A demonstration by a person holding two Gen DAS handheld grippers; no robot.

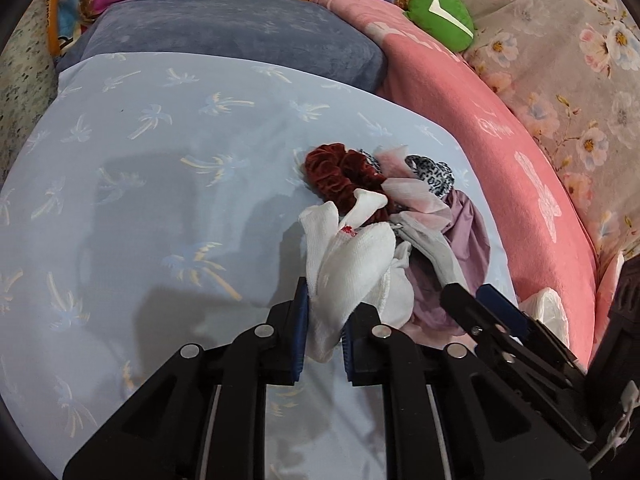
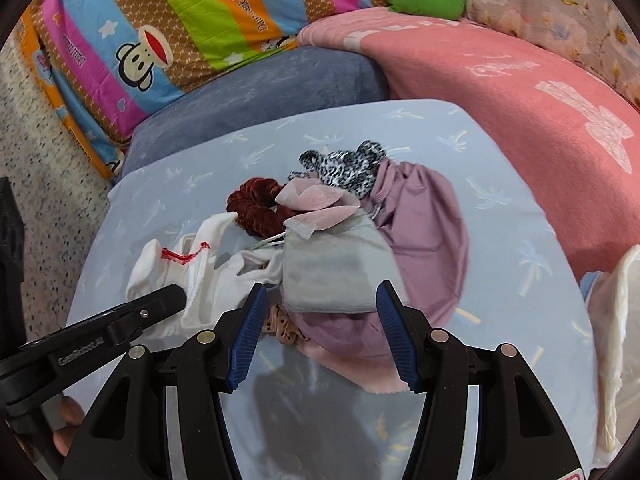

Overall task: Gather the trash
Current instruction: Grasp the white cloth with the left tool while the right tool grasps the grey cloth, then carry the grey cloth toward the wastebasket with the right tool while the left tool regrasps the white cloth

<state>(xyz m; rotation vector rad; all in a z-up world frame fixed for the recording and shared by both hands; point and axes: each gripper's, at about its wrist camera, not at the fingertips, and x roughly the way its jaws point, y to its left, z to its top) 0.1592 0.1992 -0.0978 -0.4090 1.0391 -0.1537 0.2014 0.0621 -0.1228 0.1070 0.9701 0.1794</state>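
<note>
White knit glove (image 1: 352, 256) is pinched between the left gripper (image 1: 325, 320) jaws, which are nearly closed on its cuff end. Soft, light, limp; it will drape, so hold it by bunched fabric. Right gripper (image 2: 320, 332) jaws are wide open, empty, poised over the grey cloth (image 2: 332, 268) just right of the glove. Beyond the glove: red scrunchie (image 2: 256, 208), leopard scrunchie (image 2: 344, 168).
</note>
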